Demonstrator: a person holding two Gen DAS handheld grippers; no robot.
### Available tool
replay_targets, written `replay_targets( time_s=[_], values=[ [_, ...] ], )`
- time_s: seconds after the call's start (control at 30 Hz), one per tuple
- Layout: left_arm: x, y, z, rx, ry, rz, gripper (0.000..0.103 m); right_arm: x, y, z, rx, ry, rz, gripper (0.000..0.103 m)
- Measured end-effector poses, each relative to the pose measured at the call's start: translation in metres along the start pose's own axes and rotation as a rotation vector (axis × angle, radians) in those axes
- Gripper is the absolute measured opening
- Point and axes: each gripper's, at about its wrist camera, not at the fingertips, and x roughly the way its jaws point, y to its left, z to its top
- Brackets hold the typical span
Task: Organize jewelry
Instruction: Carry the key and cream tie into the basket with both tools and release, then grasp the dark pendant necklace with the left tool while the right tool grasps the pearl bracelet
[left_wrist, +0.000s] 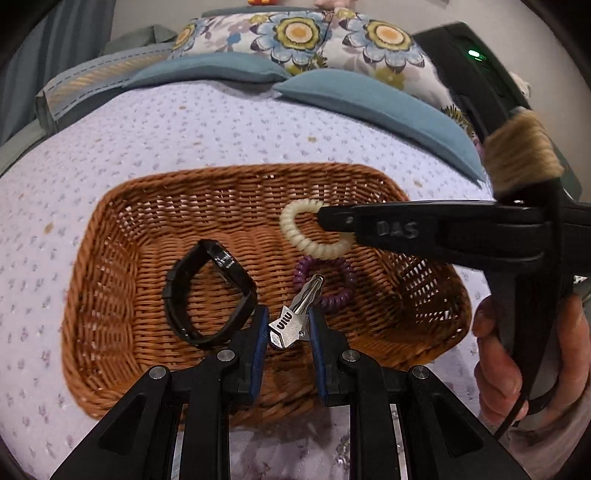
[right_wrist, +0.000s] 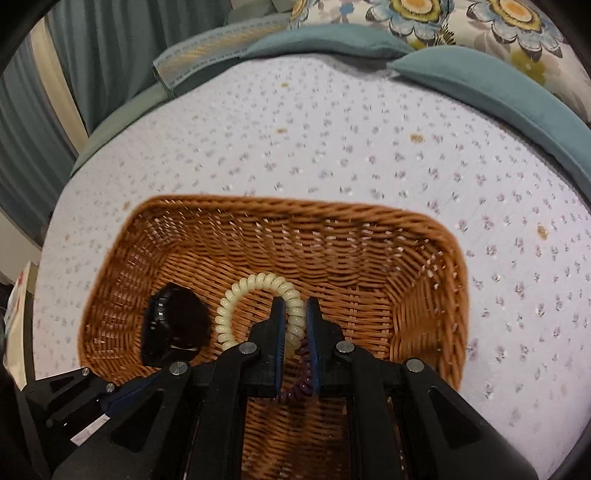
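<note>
A brown wicker basket (left_wrist: 110, 280) sits on a lilac bedspread; it also shows in the right wrist view (right_wrist: 424, 266). In it lie a black watch (left_wrist: 207, 295), seen too in the right wrist view (right_wrist: 173, 321), and a purple coil hair tie (left_wrist: 332, 284), partly visible in the right wrist view (right_wrist: 295, 395). My left gripper (left_wrist: 286, 325) is shut on a silver key (left_wrist: 291, 321) over the basket's near side. My right gripper (right_wrist: 294, 314) is shut on a cream coil hair tie (right_wrist: 251, 291) held above the basket floor; this tie also shows in the left wrist view (left_wrist: 299, 236).
Teal cushions (left_wrist: 369, 103) and a floral pillow (left_wrist: 306, 37) line the far edge of the bed. The lilac bedspread (right_wrist: 332, 147) surrounds the basket. A curtain (right_wrist: 44, 110) hangs at the left. A hand (left_wrist: 517, 354) holds the right gripper's handle.
</note>
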Motion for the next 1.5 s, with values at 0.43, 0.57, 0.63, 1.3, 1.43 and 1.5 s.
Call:
replay_targets(
  time_s=[0.43, 0.57, 0.63, 1.3, 1.43, 1.5],
  values=[
    [-0.031, 0.006, -0.006, -0.070, -0.067, -0.050, 0.050, -0.027, -0.019, -0.014, 0.058, -0.038, 0.102, 0.043],
    [-0.067, 0.009, -0.016, -0.063, -0.124, -0.050, 0.050, -0.058, -0.017, -0.030, 0.051, -0.077, 0.121, 0.043],
    [-0.087, 0.012, -0.025, -0.068, -0.152, -0.060, 0.050, -0.074, -0.016, -0.040, 0.046, -0.101, 0.137, 0.043],
    [-0.206, 0.055, -0.141, -0.223, -0.237, -0.006, 0.050, -0.183, 0.031, -0.179, -0.119, -0.153, 0.146, 0.043],
    [-0.204, 0.063, -0.168, -0.280, -0.212, -0.021, 0.050, -0.175, 0.025, -0.222, -0.109, -0.094, 0.125, 0.043],
    [-0.198, 0.060, -0.182, -0.285, -0.188, -0.016, 0.050, -0.168, 0.018, -0.237, -0.078, -0.067, 0.139, 0.043]
  ],
)
